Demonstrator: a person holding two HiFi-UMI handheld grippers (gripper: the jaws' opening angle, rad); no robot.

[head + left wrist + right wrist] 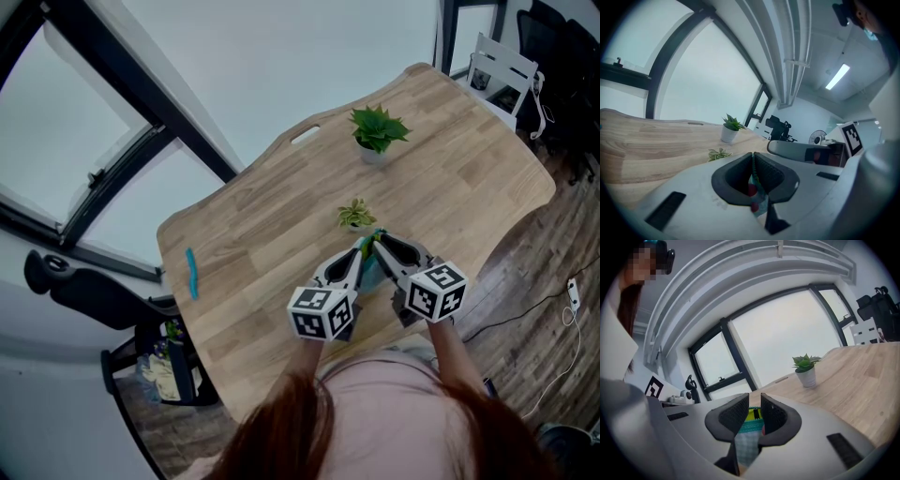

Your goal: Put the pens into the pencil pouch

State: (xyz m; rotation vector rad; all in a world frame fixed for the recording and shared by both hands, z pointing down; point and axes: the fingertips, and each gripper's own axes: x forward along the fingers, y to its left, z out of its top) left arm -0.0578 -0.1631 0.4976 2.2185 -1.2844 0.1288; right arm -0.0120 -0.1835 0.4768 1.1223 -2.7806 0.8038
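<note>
Wooden tabletop (450, 169) was the largest thing. Over its near edge, the teal checked pencil pouch (372, 270) hung between both grippers. The left gripper (753, 174) had its fingers closed on the pouch fabric. The right gripper (754, 412) had its fingers narrowly apart around the pouch's teal edge. A teal pen (191, 273) lay well apart, at the left.

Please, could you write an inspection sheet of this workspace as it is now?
Surface: wooden table, mostly bare.
Job's things: teal pencil pouch up between both grippers; teal pen lying near the table edge.
Clutter: large potted plant; small plant.
Grippers: left gripper fingers shut on pouch; right gripper fingers apart, pouch between them.
Cables: white cable on floor.
Surroundings: window; black chair.
</note>
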